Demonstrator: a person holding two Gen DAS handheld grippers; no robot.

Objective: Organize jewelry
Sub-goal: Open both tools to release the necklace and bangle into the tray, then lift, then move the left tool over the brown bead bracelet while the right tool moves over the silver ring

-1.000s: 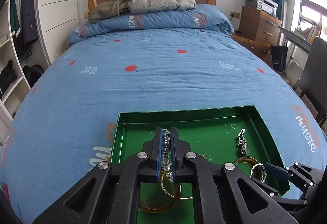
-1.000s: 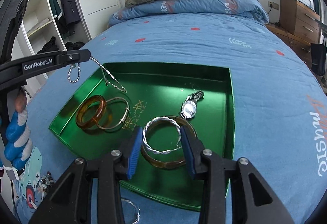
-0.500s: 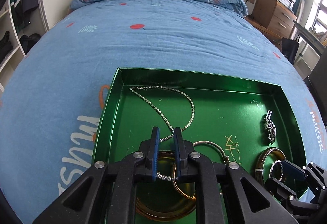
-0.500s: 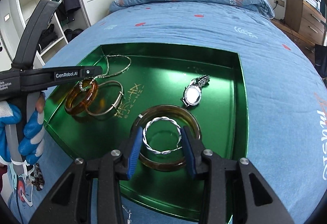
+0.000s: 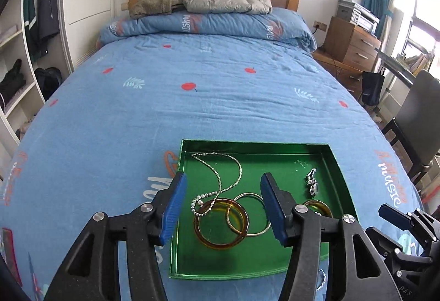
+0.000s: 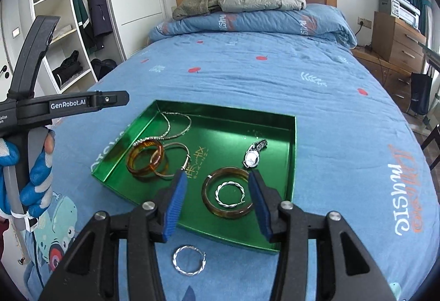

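Left gripper [image 5: 222, 207]: jaws opening, empty, above tray's near-left part.
Right gripper [image 6: 217, 200]: jaws opening, nothing clamped, above twisted silver ring [image 6: 229, 196].
Twisted silver ring: lies inside amber bangle [image 6: 227, 196], tray's 5 o'clock corner.
Necklace [image 5: 217, 180]: at tray's 11 o'clock, beaded end draped over second amber bangle [image 5: 220, 222].
Watch [image 6: 254, 154]: at 2 o'clock in tray.
Green tray [image 6: 293, 152]: flat on blue bedspread [image 5: 220, 97].
Loose silver ring [image 6: 189, 260]: on bedspread, outside tray, at 6 o'clock.
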